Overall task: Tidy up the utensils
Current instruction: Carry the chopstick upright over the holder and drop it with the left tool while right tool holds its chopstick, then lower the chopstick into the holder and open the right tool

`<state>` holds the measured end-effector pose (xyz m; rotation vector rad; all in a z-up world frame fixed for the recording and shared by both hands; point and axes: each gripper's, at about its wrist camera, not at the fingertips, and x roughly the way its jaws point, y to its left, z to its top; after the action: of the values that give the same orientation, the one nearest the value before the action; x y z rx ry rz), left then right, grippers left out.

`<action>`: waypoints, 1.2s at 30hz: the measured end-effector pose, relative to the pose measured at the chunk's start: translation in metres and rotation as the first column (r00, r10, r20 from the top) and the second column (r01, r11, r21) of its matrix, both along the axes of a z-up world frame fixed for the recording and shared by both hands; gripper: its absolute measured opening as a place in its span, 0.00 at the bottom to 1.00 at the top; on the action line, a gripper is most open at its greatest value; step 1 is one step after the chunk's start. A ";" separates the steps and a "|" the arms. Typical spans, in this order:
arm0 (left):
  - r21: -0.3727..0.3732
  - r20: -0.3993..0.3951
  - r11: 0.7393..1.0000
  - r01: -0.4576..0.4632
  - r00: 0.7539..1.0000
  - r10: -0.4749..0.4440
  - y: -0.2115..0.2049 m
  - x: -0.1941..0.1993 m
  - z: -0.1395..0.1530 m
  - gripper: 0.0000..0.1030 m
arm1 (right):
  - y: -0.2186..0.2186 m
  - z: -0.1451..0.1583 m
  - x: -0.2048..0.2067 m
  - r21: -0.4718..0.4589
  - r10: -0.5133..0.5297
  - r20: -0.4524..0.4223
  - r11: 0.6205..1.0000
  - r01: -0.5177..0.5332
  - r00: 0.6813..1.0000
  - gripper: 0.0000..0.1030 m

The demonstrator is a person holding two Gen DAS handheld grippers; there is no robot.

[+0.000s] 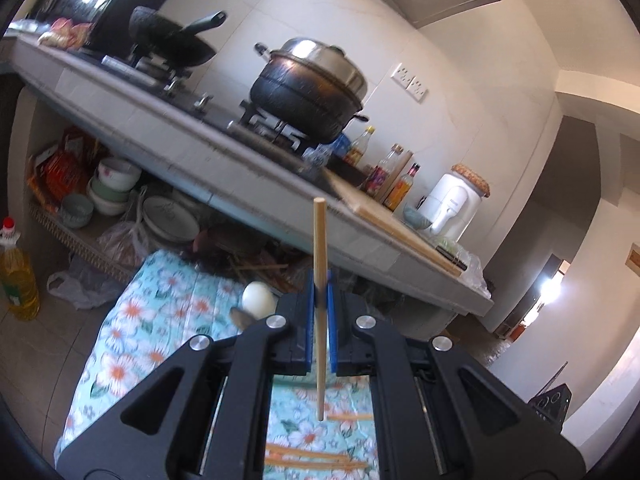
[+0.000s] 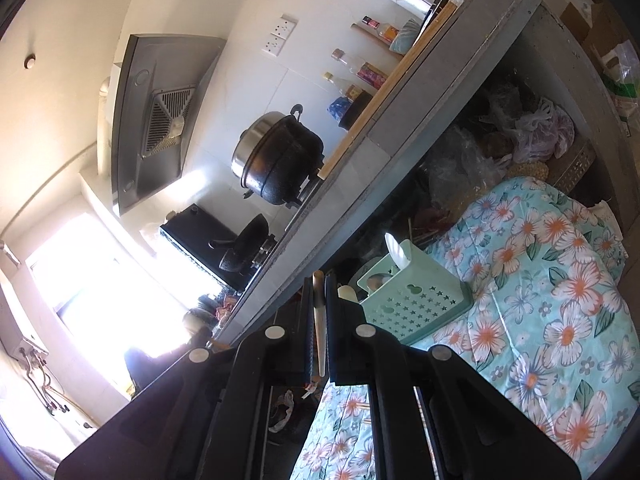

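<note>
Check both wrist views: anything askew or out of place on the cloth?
The green utensil holder lies tipped on its side on the floral cloth, a white spoon poking from its mouth. Loose chopsticks lie scattered on the cloth. Each gripper is shut on one stick-like utensil; nothing looks spilled or broken.

On the flowered turquoise cloth [image 1: 168, 316] lie three loose wooden chopsticks [image 1: 316, 458], one white egg-shaped object [image 1: 259, 294] and one pale green perforated plastic utensil basket [image 2: 416, 304]. Above it, two black pots [image 1: 308, 96] stand on the stove.
</note>
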<state>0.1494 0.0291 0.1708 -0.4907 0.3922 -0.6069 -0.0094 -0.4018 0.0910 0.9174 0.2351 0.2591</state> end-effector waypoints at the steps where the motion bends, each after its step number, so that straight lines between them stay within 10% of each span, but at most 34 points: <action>1: -0.004 0.020 1.000 0.002 1.000 -0.002 -0.004 0.003 0.005 0.04 | 0.000 0.001 0.000 -0.001 -0.003 0.001 1.000 0.003 1.000 0.06; 11: 0.110 0.194 0.991 -0.072 0.980 0.049 -0.079 0.051 0.027 0.04 | -0.002 0.005 0.011 -0.011 -0.003 -0.008 1.000 0.003 1.000 0.06; 29: 0.291 0.048 0.955 -0.051 0.998 0.039 -0.159 0.128 -0.060 0.06 | -0.012 0.005 0.019 -0.027 -0.021 -0.035 0.999 0.020 0.999 0.06; 36: 0.270 0.021 0.961 -0.052 0.999 0.048 -0.145 0.121 -0.064 0.40 | -0.011 0.015 0.017 -0.061 -0.039 -0.028 0.997 0.037 0.999 0.06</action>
<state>0.2706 -0.1163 0.1066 -0.2330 0.4405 -0.4977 0.0080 -0.4132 0.1058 0.8652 0.2511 0.2028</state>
